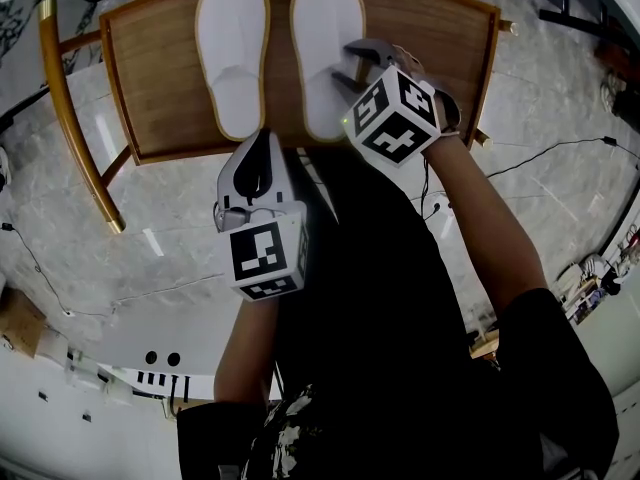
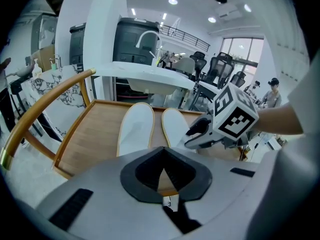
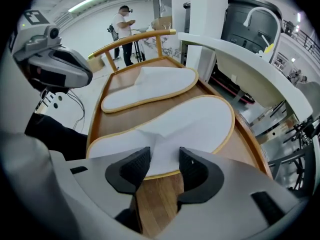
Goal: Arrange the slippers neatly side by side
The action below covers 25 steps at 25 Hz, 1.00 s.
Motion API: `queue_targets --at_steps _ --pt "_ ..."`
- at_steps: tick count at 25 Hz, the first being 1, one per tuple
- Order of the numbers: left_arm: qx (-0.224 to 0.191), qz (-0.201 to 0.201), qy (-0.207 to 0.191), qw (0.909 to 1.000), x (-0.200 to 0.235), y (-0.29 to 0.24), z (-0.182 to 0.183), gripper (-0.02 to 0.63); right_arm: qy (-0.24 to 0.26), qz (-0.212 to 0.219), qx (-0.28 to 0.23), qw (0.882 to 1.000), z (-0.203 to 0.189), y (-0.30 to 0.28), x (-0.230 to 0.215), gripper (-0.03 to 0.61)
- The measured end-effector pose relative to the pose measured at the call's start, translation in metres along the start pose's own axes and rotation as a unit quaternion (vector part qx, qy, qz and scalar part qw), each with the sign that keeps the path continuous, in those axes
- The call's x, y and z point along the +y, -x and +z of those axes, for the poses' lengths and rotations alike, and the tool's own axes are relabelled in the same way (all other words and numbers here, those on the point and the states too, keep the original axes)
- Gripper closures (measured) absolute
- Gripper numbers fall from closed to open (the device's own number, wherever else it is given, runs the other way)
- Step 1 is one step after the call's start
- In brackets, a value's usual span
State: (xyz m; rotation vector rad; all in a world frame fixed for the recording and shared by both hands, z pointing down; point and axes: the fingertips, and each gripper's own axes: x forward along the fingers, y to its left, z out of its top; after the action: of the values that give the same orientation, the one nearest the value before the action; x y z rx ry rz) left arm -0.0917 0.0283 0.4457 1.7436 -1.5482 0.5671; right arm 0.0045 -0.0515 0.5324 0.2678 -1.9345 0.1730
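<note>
Two white slippers with tan trim lie side by side on the wooden chair seat, toes pointing away. My right gripper hangs at the outer edge of the right slipper. In the right gripper view its jaws stand open, with that slipper's edge and creased upper between the tips. The left slipper lies beyond it, untouched. My left gripper is shut and holds nothing, hovering over the front edge of the seat. From it I see both slippers and the right gripper.
The chair has a curved wooden armrest on the left and a raised rim round the seat. A white counter with a sink and tap stands just behind it. A person stands far off. Marble floor and cables lie around the chair.
</note>
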Motion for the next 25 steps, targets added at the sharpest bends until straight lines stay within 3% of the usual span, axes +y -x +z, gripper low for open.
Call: queue_targets --at_steps 25 --pt "0.004 0.009 0.008 0.9999 0.015 0.007 -0.009 0.612 -0.011 -0.011 -0.043 0.999 0.032 -0.013 0.007 0.41"
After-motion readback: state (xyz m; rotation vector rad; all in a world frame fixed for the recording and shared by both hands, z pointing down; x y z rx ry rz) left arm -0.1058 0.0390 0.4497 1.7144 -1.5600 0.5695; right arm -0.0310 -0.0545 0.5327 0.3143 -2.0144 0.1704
